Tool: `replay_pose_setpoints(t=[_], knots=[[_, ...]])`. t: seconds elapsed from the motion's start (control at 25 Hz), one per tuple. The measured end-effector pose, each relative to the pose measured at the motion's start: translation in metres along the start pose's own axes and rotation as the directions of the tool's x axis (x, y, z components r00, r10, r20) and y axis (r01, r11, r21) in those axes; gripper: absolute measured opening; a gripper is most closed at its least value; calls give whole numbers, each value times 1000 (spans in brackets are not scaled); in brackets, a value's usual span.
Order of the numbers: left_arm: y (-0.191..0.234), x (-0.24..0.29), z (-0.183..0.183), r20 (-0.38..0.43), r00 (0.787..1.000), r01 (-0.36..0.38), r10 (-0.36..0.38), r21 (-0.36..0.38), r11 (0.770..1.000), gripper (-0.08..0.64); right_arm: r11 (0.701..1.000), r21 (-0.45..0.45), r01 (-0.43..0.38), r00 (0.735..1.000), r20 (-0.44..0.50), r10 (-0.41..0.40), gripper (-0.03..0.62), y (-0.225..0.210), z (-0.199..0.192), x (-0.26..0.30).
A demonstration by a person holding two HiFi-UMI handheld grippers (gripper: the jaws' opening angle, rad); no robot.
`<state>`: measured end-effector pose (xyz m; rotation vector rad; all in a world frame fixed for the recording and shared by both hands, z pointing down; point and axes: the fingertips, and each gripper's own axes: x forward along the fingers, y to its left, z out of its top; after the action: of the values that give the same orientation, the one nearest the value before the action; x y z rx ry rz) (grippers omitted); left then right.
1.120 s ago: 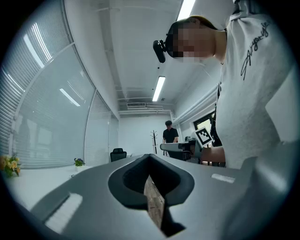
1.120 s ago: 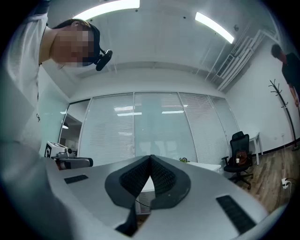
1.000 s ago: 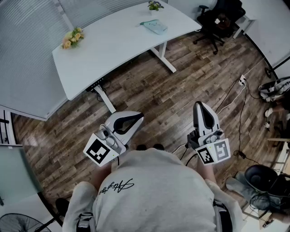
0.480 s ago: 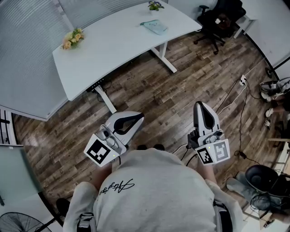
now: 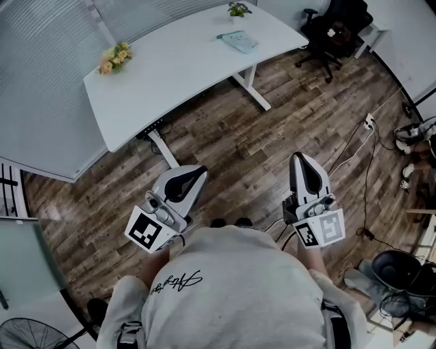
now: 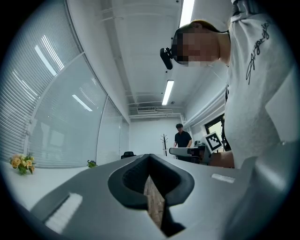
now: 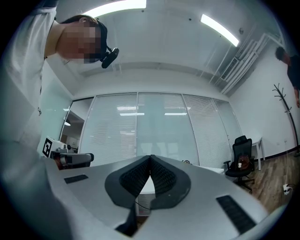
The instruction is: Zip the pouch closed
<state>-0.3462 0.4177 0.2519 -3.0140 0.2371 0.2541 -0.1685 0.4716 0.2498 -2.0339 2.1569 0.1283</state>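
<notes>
Both closed, empty: left gripper, right gripper; pale teal pouch flat on white desk.

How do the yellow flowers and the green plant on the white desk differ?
The yellow flowers sit near the white desk's left end; the green plant sits at its far edge, by the teal pouch. The flowers look bigger and brighter than the plant. Both rest on the desk.

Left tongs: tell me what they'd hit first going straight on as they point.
Probably nothing near. The shut left tongs aim right of the white desk and the black chair, over floor toward the far wall; depth is hard to judge.
</notes>
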Motion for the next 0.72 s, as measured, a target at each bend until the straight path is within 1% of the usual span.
replay_pose_setpoints(t=[0.16,0.32,0.72], knots=[[3,-11,-1,-6,1000,1,-1,-1,1000,-2,1000,8,1,1000,11,-1,0,10,-1,5],[10,-22,-1,-17,1000,-13,13,-10,1000,-2,1000,12,-6,1000,10,6,0,21,-4,13],[22,-48,-13,-29,1000,3,-5,-38,999,-2,999,41,0,1000,-12,1,0,41,-16,28]])
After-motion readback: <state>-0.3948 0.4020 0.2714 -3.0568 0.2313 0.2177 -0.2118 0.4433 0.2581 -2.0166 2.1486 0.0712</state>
